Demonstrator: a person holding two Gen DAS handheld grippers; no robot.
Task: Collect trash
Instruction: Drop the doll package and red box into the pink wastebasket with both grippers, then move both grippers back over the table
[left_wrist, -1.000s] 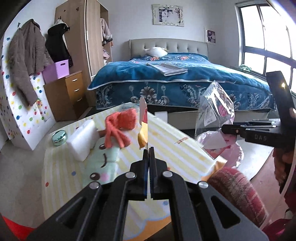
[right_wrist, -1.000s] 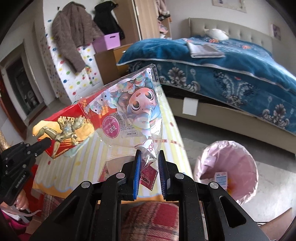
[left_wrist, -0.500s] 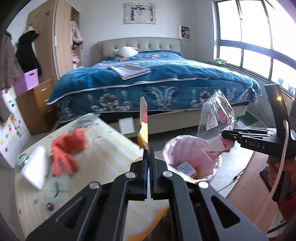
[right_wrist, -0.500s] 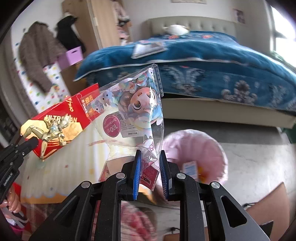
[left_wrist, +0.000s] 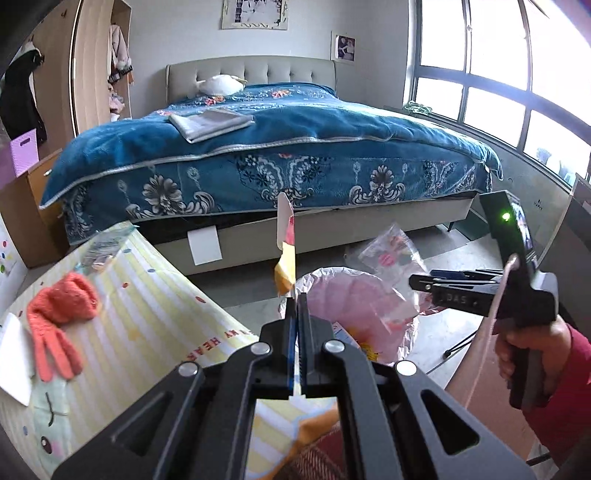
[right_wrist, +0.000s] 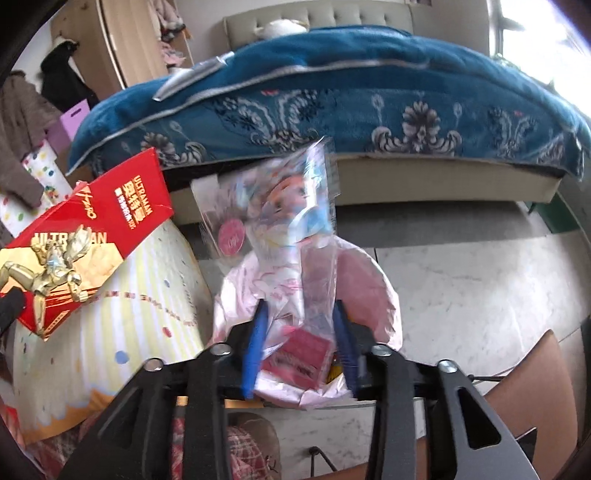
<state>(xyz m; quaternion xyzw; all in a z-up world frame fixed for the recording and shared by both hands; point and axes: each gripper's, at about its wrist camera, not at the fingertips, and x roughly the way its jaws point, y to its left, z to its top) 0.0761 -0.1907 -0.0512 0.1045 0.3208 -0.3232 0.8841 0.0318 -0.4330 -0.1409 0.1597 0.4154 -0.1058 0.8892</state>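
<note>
My left gripper (left_wrist: 296, 295) is shut on a flat red Ultraman box, seen edge-on in the left wrist view (left_wrist: 285, 236) and face-on in the right wrist view (right_wrist: 85, 236). My right gripper (right_wrist: 299, 314) stands open above the pink-lined trash bin (right_wrist: 373, 280). A clear cartoon-printed plastic bag (right_wrist: 280, 221) is blurred and loose between its spread fingers, dropping toward the bin. In the left wrist view the bag (left_wrist: 391, 254) hangs over the bin (left_wrist: 351, 299) beside the right gripper (left_wrist: 417, 282).
A low table with a yellow striped cloth (left_wrist: 140, 332) holds an orange glove (left_wrist: 59, 314) and a white block (left_wrist: 13, 362). A blue-covered bed (left_wrist: 277, 155) stands behind. A brown chair edge (right_wrist: 524, 380) is at right.
My right gripper's jaws opened and let go of the plastic bag over the bin. Both grippers swung right, from the table toward the bin, and lowered.
</note>
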